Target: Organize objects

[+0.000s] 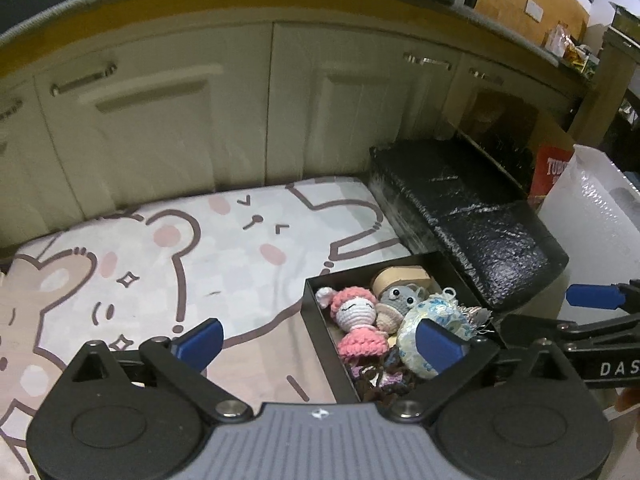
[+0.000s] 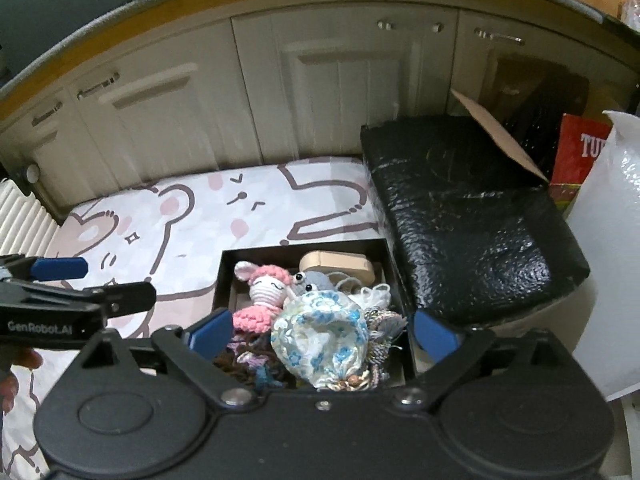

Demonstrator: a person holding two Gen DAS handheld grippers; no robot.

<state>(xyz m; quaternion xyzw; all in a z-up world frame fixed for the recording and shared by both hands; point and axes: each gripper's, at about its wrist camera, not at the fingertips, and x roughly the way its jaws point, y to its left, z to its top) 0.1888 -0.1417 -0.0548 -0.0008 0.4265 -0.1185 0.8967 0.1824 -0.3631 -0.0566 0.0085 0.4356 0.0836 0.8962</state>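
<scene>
Both grippers hang over the black box (image 2: 304,250) with nothing in them. In the right wrist view the right gripper (image 2: 324,334) has its blue pads spread wide, one at each side of the box's near end, pressing on nothing. The left gripper (image 1: 320,340) stands just as wide, one pad over the cartoon mat (image 1: 192,256), the other over the box's near left corner.

Small things are gathered in the box, which looks like the point of the tidying: a pink crocheted doll (image 2: 266,294) at the left, a grey crocheted toy (image 2: 314,282) behind it, a tan case (image 2: 340,266) at the far wall, a blue-flowered cloth pouch (image 2: 320,336) heaped on top near the front, dark yarn pieces (image 1: 380,380) at the near edge.

Just right of the box lies a black wrapped block (image 2: 472,216). No loose item shows on the mat, so the sorting seems nearly done.
</scene>
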